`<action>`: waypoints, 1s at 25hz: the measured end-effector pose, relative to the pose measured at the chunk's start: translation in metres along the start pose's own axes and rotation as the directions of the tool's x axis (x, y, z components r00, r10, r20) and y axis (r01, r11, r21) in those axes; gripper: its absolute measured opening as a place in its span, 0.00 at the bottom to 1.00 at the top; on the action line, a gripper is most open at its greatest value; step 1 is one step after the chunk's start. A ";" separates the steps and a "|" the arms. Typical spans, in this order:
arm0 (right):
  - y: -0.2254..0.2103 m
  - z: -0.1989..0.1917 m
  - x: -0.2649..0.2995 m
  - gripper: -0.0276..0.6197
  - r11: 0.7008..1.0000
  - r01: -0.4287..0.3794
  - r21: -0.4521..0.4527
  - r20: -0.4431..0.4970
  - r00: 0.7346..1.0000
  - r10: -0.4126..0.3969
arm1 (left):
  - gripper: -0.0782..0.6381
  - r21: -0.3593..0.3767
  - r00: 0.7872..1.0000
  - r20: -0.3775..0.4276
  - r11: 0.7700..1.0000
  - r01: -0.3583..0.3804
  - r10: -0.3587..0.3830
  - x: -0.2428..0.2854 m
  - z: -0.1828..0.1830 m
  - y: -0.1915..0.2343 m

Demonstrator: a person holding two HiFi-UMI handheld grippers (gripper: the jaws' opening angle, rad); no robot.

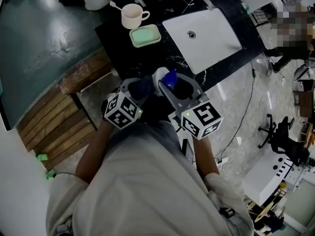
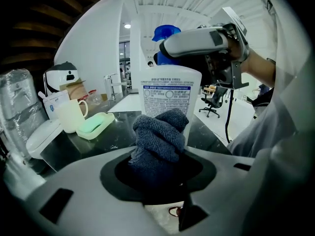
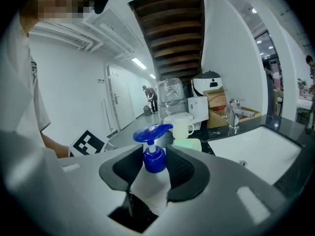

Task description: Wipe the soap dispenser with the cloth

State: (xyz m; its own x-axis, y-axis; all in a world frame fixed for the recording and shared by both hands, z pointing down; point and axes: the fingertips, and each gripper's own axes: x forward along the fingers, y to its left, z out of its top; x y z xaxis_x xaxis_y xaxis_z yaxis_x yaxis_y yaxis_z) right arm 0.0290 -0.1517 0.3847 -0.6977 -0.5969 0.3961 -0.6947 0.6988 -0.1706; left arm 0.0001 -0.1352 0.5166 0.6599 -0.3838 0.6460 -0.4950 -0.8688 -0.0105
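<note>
Black glossy stone-look counter (image 1: 118, 43) in a bright open workspace, with a white rectangular sink basin (image 1: 216, 33) set into its right end. Up at the far left corner sit a cream ceramic mug (image 1: 132, 16) and, just in front of it, a mint-green soap dish (image 1: 145, 36) — both well apart from the tools.

All the action is at the counter's near edge, in front of the sink. The right tool (image 3: 153, 173) is clamped on the white plastic soap dispenser (image 3: 150, 181), its pads pressing in on either side just below the blue pump collar, so the bottle stands upright with the pump head poking out above the jaws. Can't tell whether its base is touching the counter, the view of that is blocked.

The left tool (image 2: 158, 176) is closed on a bunched-up dark grey-blue knitted cloth (image 2: 160, 134), which sticks out of the jaws in a wad. That wad sits right against the lower front of the dispenser — it covers the bottom part of the printed label, with the rest of the label showing above it.
</note>
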 end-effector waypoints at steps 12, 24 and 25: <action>0.000 0.000 0.000 0.26 1.000 -0.003 0.014 0.010 1.000 0.003 | 0.35 0.057 1.000 -0.020 0.998 -0.003 0.004 -0.004 0.005 -0.004; -0.001 -0.001 -0.001 0.26 1.000 -0.009 0.018 0.010 1.000 0.009 | 0.35 0.065 1.000 0.009 0.998 0.017 -0.018 -0.013 0.016 -0.011; -0.001 -0.001 0.000 0.26 1.000 -0.009 0.018 0.010 1.000 0.009 | 0.35 0.066 1.000 0.011 0.998 0.019 -0.020 -0.013 0.017 -0.012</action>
State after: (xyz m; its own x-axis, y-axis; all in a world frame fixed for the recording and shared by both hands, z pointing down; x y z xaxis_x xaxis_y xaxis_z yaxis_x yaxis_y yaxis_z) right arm 0.0300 -0.1516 0.3854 -0.7058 -0.5944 0.3854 -0.6912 0.6972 -0.1905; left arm 0.0069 -0.1253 0.4951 0.6755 -0.3698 0.6380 -0.4440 -0.8947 -0.0484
